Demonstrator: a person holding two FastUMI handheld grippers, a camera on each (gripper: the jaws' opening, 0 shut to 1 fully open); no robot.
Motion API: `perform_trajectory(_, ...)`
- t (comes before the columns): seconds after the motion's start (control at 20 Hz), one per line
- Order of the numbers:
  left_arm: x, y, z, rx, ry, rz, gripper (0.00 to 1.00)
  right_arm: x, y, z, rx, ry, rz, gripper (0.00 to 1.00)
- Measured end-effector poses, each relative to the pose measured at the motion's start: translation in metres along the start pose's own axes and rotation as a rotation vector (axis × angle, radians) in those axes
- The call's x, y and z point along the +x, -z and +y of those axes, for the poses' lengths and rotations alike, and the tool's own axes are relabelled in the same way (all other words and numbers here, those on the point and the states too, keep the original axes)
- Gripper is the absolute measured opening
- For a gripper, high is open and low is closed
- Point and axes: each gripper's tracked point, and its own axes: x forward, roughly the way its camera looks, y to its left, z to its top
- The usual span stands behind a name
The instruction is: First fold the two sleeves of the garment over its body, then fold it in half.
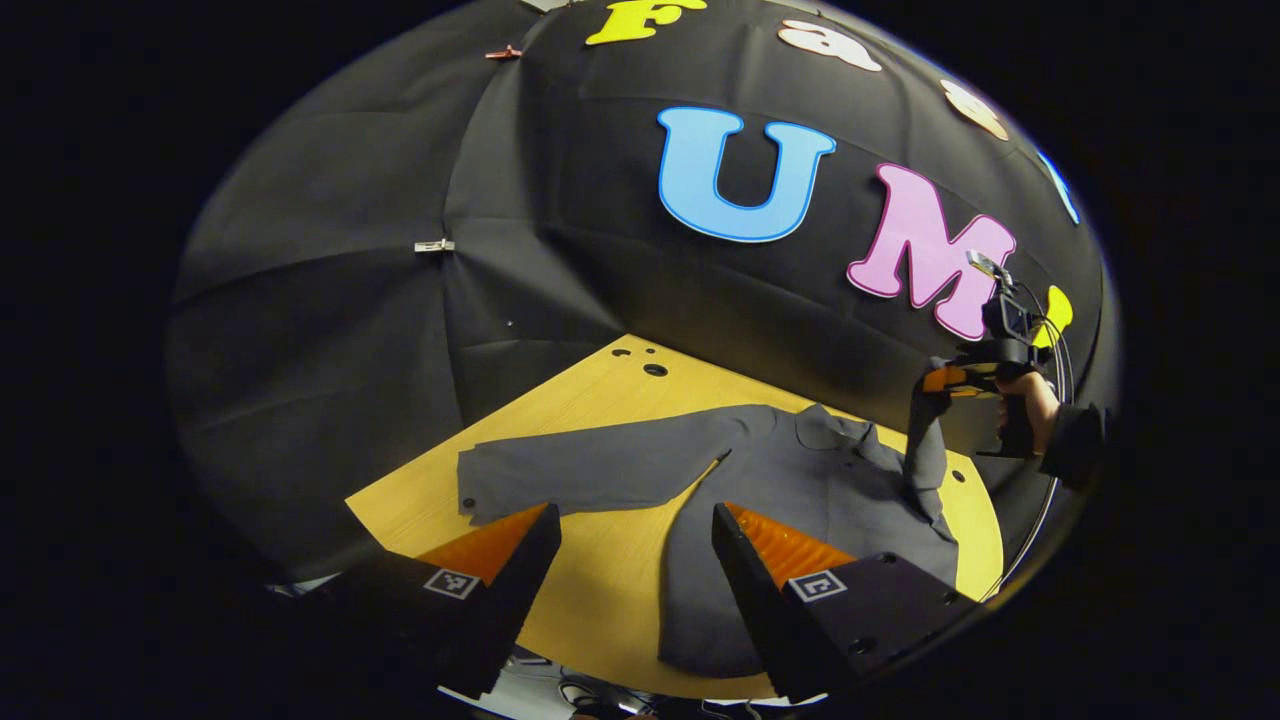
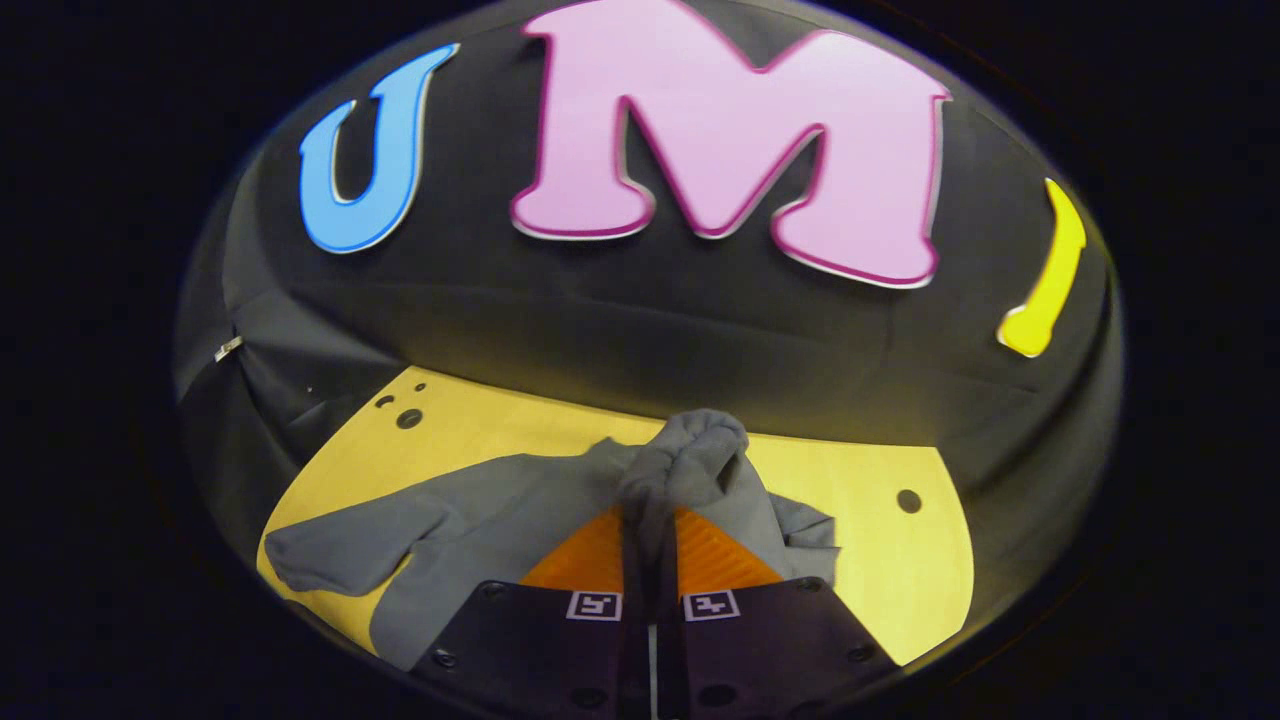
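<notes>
A grey long-sleeved garment (image 1: 800, 480) lies flat on the yellow table (image 1: 600, 400), collar toward the back wall. One sleeve (image 1: 580, 472) stretches out flat to the left. My left gripper (image 1: 634, 512) hovers open above the table between that sleeve and the body, holding nothing. The other sleeve (image 1: 925, 440) is pulled up off the table by my right gripper (image 1: 935, 380), held by a hand (image 1: 1030, 405). In the right gripper view the right gripper (image 2: 650, 520) is shut on the bunched sleeve end (image 2: 690, 450), with the garment body (image 2: 480, 520) spread below and to the left.
Black cloth walls close the table at the back and left. Small round holes (image 1: 655, 370) mark the table's far corner, and another hole (image 2: 908, 500) sits on the right side. Bare yellow tabletop (image 2: 880, 580) lies right of the garment. The front edge is close under my left gripper.
</notes>
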Motion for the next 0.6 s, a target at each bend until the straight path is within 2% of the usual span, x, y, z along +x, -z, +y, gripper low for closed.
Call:
perform_trajectory(0.05,0.001,-0.001,0.004,-0.007,-0.006,0.001,0.96,0.006,0.003,0.016,-0.009,-0.017,0.010,0.08)
perform_trajectory(0.1,0.002,0.000,0.008,-0.013,-0.013,0.003,0.92,0.011,0.006,0.032,-0.018,-0.035,0.020,0.08)
perform_trajectory(0.15,0.003,0.000,0.012,-0.020,-0.019,0.005,0.96,0.018,0.010,0.048,-0.026,-0.052,0.029,0.08)
perform_trajectory(0.45,0.005,0.001,0.027,-0.017,-0.035,0.022,0.96,0.051,0.047,0.121,-0.052,-0.120,0.103,0.08)
perform_trajectory(0.5,0.008,0.003,0.030,-0.014,-0.038,0.026,0.96,0.056,0.055,0.133,-0.049,-0.135,0.119,0.00)
perform_trajectory(0.55,0.008,0.003,0.033,-0.011,-0.042,0.030,0.96,0.061,0.064,0.145,-0.043,-0.152,0.137,0.08)
perform_trajectory(0.6,0.009,0.005,0.036,-0.013,-0.044,0.037,0.96,0.067,0.073,0.154,-0.039,-0.166,0.157,0.09)
